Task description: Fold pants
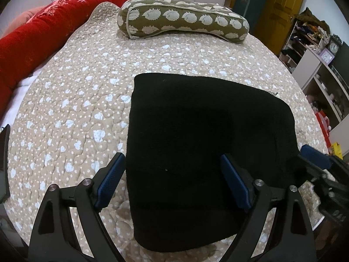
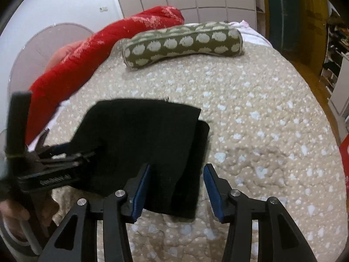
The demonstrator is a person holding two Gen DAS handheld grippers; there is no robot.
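1. The black pants (image 1: 207,152) lie on the bed quilt (image 1: 76,120) as a thick, folded square. The green pillow (image 1: 183,19) sits well beyond them, at the far end of the quilt. The red blanket (image 1: 43,32) lies along the quilt's left side.
2. The folding looks almost done. I think the step in hand is letting go and tidying the stack.
3. To do it well, lift both tools straight off the pants, so no layer gets dragged. Then press the top flat and line up the edges — one corner on the right side sticks out past the layer below.
4. The left hand-held gripper (image 1: 172,181) is spread as wide as it goes. One blue pad (image 1: 110,181) hangs over the quilt just beside the pants' left edge. The other pad is over the black cloth. It holds nothing.
5. The right hand-held gripper (image 2: 176,190) is partly apart over the near right corner of the pants. The cloth lies under the gap, but the pads do not seem to pinch it — it holds nothing.
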